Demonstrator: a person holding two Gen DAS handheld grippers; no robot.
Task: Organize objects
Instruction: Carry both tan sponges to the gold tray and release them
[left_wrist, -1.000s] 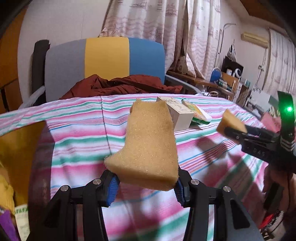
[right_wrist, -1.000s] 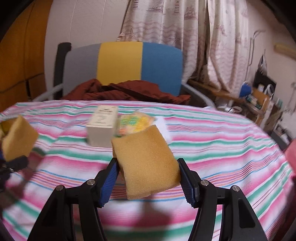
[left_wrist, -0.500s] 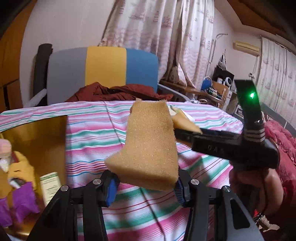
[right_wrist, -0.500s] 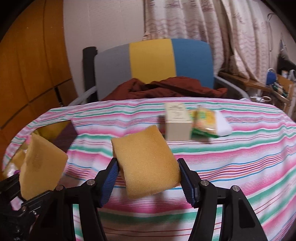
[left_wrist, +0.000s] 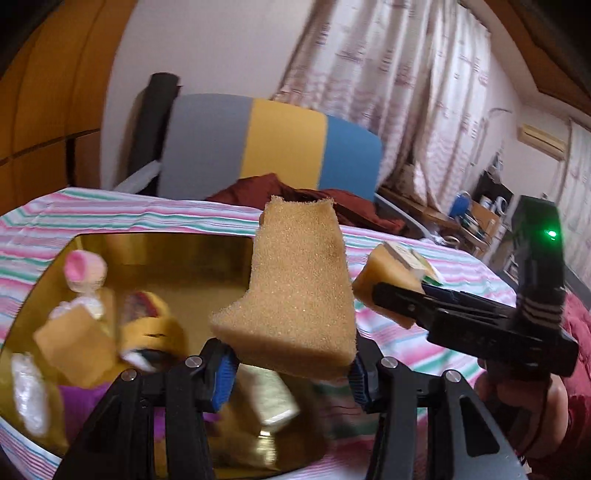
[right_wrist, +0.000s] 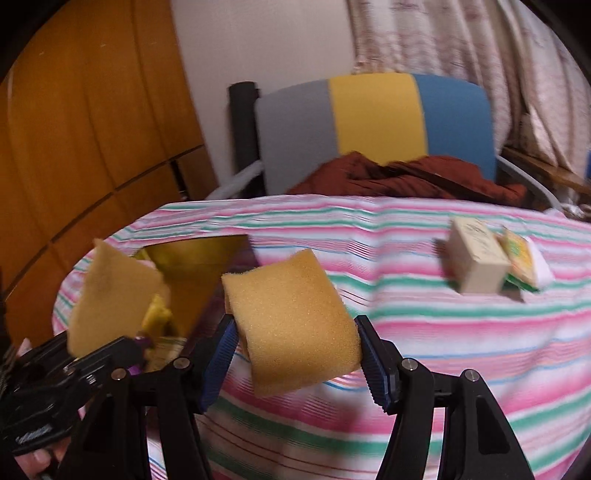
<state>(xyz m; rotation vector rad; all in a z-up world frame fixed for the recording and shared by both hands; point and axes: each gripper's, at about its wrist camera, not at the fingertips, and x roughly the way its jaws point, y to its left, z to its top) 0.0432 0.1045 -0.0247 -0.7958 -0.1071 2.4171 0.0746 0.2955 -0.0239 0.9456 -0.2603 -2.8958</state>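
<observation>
The left tool was clamped on a tan sponge between its blue pads, the sponge standing up and bulging above the grip. It hung over a gold box set on the striped table; inside the box lay a jumble of blurred items, among them a pink-capped thing, a tan packet and a yellow one. To its right, in the left view, the right tool reached in from the side, a green light lit on its body, pinching a second sponge. In the right view that right tool gripped its sponge squarely between its pads, above the table just beside the box. The left tool showed at lower left there, its sponge raised in front of the box's open corner. Well apart, toward the far right of the table, a cream carton stood touching a yellow-green packet. Behind the table stood a chair striped grey, yellow and blue, with a dark red cloth heaped on its seat, and curtains hung beyond.
</observation>
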